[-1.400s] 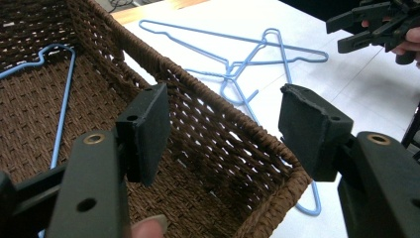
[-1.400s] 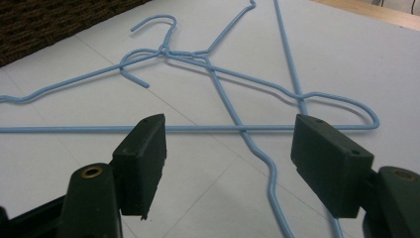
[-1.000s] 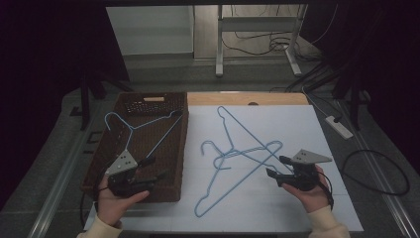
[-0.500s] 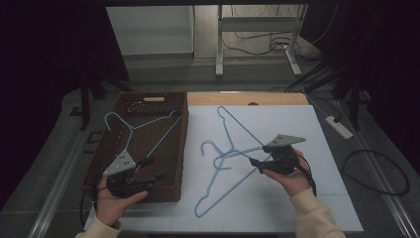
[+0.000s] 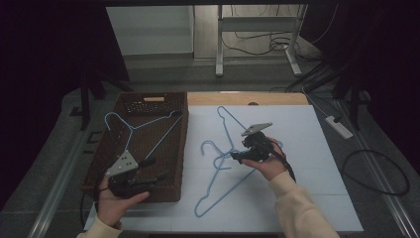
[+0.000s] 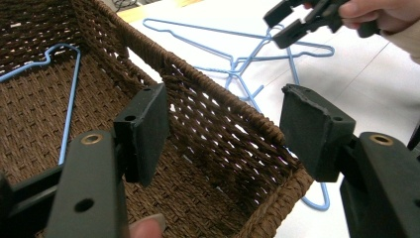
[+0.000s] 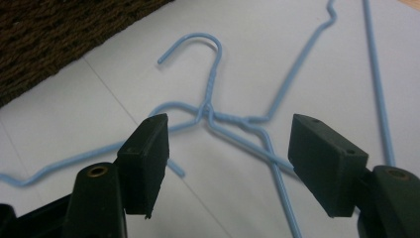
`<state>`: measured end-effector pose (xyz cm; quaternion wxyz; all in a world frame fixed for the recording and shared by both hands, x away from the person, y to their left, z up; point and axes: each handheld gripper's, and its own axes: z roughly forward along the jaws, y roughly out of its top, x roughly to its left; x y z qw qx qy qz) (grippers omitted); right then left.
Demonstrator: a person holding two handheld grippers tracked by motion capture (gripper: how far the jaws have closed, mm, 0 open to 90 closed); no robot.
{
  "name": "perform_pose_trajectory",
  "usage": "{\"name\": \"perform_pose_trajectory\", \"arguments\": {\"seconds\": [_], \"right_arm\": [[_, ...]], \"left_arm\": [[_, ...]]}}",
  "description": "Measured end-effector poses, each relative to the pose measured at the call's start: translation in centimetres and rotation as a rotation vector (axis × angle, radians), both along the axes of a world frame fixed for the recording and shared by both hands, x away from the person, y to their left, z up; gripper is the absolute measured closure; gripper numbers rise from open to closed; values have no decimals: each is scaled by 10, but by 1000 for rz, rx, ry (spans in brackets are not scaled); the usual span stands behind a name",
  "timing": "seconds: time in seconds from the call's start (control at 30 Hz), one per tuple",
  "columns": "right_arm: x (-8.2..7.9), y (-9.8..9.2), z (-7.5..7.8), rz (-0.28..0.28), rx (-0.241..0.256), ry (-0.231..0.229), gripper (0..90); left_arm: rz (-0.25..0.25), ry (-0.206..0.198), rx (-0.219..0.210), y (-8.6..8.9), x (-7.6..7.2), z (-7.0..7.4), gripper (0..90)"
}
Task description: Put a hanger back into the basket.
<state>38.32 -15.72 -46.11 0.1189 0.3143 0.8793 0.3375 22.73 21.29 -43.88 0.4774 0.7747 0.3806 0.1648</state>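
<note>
Right claw point(image 5: 236, 157), spread wide, hovers over the neck of the two crossed hangers point(image 5: 223, 159) on the table point(image 5: 317, 198), lining up a grab; left claw point(image 5: 157, 169) waits open over the basket point(image 5: 181, 148).

We lost the lower hanger point(image 7: 237, 124)'s arms past the right gripper view's edges. Right gripper point(image 5: 243, 155) covered the hangers' crossing from above; basket point(image 6: 218, 104) wall hid its far floor.
</note>
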Motion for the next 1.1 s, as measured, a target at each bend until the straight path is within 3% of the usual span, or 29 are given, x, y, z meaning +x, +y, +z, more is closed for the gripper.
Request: {"name": "perform_pose_trajectory", "arguments": {"seconds": [0.1,0.63,0.9,1.1], "right_arm": [[6,9,-2,7,-4,11,339],[48,61,-27,7,-126,113,410],[55,73,-40,-5,-190,145,529],[54,79,-46,-25,-218,167,698]], "left_arm": [[-1,0,0,0,0,0,356],[-15,-2,2,-1,0,0,354],[-16,-3,2,-2,0,0,353],[-19,0,5,-3,0,-1,353]]}}
